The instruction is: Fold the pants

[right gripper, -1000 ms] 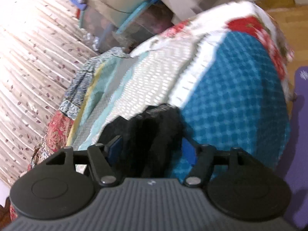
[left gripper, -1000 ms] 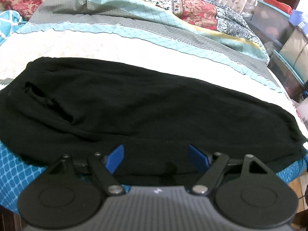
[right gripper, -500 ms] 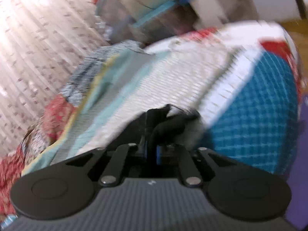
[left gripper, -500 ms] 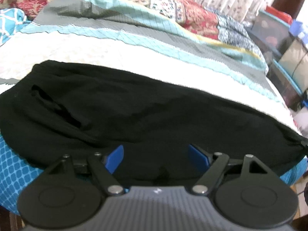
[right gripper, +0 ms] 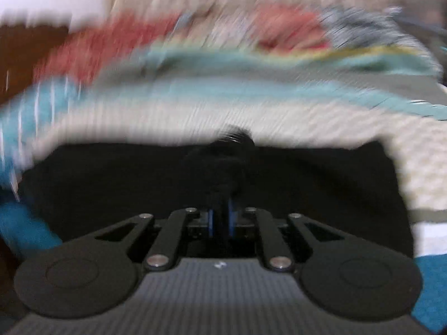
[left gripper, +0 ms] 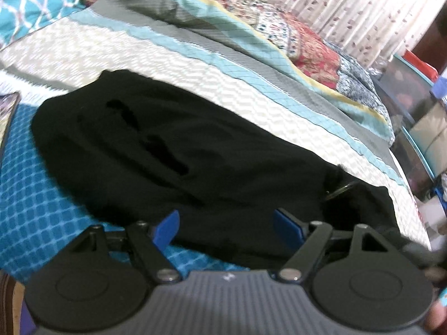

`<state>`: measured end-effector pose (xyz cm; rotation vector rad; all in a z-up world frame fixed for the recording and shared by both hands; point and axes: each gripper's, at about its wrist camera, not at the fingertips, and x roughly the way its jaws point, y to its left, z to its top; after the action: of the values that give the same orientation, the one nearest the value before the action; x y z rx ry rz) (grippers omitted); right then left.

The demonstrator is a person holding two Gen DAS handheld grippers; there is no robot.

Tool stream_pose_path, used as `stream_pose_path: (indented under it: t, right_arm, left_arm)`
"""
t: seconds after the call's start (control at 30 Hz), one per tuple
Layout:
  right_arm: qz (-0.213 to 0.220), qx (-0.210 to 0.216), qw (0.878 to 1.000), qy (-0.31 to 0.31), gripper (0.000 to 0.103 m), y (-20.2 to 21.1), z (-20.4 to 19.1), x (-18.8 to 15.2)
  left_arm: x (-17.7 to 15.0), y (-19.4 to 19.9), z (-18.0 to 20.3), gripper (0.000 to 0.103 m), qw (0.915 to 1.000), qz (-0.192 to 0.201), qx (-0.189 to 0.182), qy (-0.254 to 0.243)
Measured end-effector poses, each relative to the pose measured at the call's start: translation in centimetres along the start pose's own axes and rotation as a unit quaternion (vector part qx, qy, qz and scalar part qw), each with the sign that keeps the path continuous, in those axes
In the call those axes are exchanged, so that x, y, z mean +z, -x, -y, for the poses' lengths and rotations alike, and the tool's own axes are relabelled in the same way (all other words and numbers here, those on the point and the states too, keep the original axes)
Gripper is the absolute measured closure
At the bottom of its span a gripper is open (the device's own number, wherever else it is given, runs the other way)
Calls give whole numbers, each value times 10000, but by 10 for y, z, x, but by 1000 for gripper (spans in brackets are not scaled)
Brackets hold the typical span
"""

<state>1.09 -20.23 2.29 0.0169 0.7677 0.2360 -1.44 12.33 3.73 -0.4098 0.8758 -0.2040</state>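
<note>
Black pants are seen spread on the bed, one end bunched between the right gripper fingers, now easing apart, while the left gripper hangs wide open above the near edge; laying the carried end flat appears next.

Both wrist cameras look steeply down, close over the black pants on the quilt. The left view faces across them toward the curtain; the blurred right view shares pants and quilt.
</note>
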Motion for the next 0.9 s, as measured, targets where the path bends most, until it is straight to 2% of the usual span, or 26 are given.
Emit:
stream_pose_path:
  t: [0.03,0.07,0.1,0.17,0.23,0.3,0.37,0.47,0.5,0.53,0.57,0.63,0.7,0.73,0.83,0.9]
  right_arm:
    - [-292,-184,9987,378,81,-14,-16,-8]
    - [-196,-444,9960,752,77,-15,-29,-15]
    - [-38,-630,9924,1060,64,-11,-41,-18]
    - [-12,-342,9893,1421,41,2,-55,-17]
    - [257,33,9874,1563,40,21,-62,-14]
    - [557,81,9819,1808,40,37,-71,-12]
    - [732,109,9814,1773,40,42,-73,-6]
    - [458,139,9911,1241,40,22,-50,1]
    - [196,86,9949,987,40,9,-40,1]
    - [-356,1,9974,628,39,-10,-32,0]
    - [-664,37,9972,336,38,-23,-23,-1]
    - [-464,189,9987,-45,39,-12,-19,2]
    - [-325,308,9989,-139,39,-3,-20,9]
    - [-169,367,9991,-147,39,1,-23,11]
    - [29,463,9988,-153,40,10,-30,7]
    - [-27,566,9981,-248,40,9,-31,4]
  left_arm:
    - [0,1,-4,27,10000,-4,-5,40]
    - [0,3,-9,27,10000,13,-18,73]
    - [-1,6,-12,27,9999,43,-26,93]
    - [0,10,-20,27,9998,97,-52,156]
    - [1,11,-25,27,9996,135,-116,238]
    - [2,13,-27,27,9992,204,-162,307]
    - [3,16,-29,26,9985,320,-227,385]
    - [4,24,-34,26,9973,513,-276,458]
    - [5,27,-36,25,9968,594,-235,487]
    - [6,30,-41,24,9960,681,-169,551]
    - [8,34,-47,24,9949,759,-106,658]
    - [11,40,-62,21,9917,903,67,910]
    - [14,43,-81,13,9871,993,213,1241]
    - [15,42,-89,12,9845,1005,246,1415]
    - [22,34,-116,9,9750,1001,266,1964]
    - [29,22,-132,8,9693,945,176,2264]
